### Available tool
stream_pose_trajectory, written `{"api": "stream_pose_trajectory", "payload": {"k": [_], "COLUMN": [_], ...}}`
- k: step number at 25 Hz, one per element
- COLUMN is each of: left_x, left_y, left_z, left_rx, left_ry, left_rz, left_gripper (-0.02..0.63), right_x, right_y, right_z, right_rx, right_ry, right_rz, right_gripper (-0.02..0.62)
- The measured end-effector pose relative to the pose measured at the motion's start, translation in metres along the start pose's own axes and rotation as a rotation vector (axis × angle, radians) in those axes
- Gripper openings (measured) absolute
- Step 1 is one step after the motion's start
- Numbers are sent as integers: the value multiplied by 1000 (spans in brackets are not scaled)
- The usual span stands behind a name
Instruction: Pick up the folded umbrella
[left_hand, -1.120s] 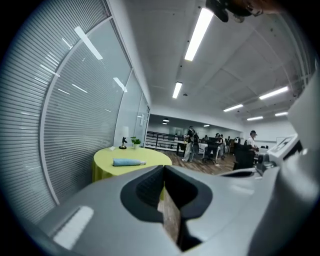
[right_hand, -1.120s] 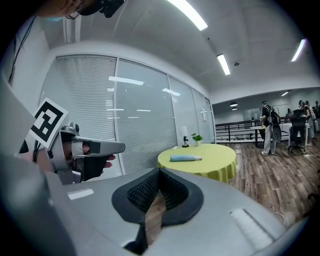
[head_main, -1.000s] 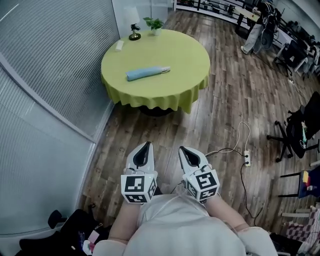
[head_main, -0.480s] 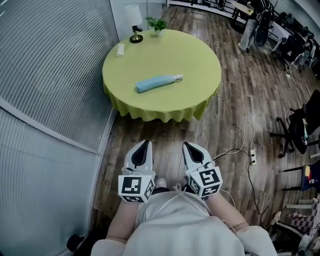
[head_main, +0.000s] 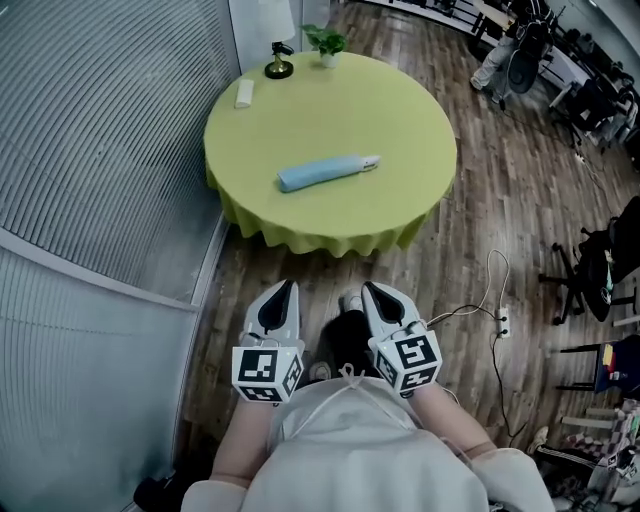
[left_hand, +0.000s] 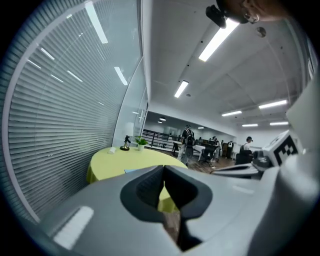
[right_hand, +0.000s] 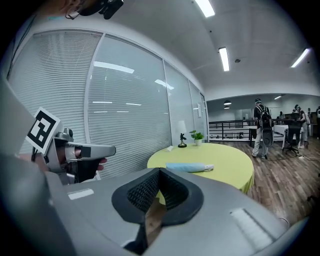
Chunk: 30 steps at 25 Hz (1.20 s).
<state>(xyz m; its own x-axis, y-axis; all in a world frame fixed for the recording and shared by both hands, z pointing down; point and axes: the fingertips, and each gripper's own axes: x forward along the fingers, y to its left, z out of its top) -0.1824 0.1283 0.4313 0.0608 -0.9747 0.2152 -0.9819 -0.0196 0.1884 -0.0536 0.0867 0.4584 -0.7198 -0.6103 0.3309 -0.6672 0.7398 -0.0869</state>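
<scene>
Approach under way: table nearer, umbrella untouched.
Round yellow table (head_main: 400, 110) sits closer in the head view than a second ago, so the reach is shortening. Folded blue umbrella (head_main: 328, 172) lies mid-table, well apart from left claw (head_main: 286, 288) and right claw (head_main: 368, 290), both closed and empty. In the left gripper view the jaws hide most of the umbrella; small items (head_main: 278, 68) at the far edge are unclear.
</scene>
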Motion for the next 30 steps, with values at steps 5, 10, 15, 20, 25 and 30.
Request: {"api": "stream_pose_trajectory", "payload": {"k": [5, 10, 15, 20, 25, 30], "left_x": [49, 124, 214, 292, 338, 368], "left_y": [16, 27, 42, 51, 58, 64], "left_z": [11, 24, 33, 37, 26, 14], "left_rx": [43, 59, 46, 80, 140, 135], "left_ry": [-1, 25, 68, 97, 188, 244], "left_rz": [49, 66, 106, 127, 137, 77], "left_gripper": [6, 6, 6, 6, 6, 6], "right_x": [50, 110, 177, 234, 266, 289], "right_y": [-29, -78, -139, -192, -227, -248], "right_z": [17, 41, 67, 81, 84, 70], "right_rx": [-19, -36, -70, -73, -49, 22], "right_ry": [-3, -7, 1, 21, 50, 92], "right_rz": [29, 62, 86, 133, 155, 136], "right_gripper": [-2, -2, 0, -2, -2, -2]}}
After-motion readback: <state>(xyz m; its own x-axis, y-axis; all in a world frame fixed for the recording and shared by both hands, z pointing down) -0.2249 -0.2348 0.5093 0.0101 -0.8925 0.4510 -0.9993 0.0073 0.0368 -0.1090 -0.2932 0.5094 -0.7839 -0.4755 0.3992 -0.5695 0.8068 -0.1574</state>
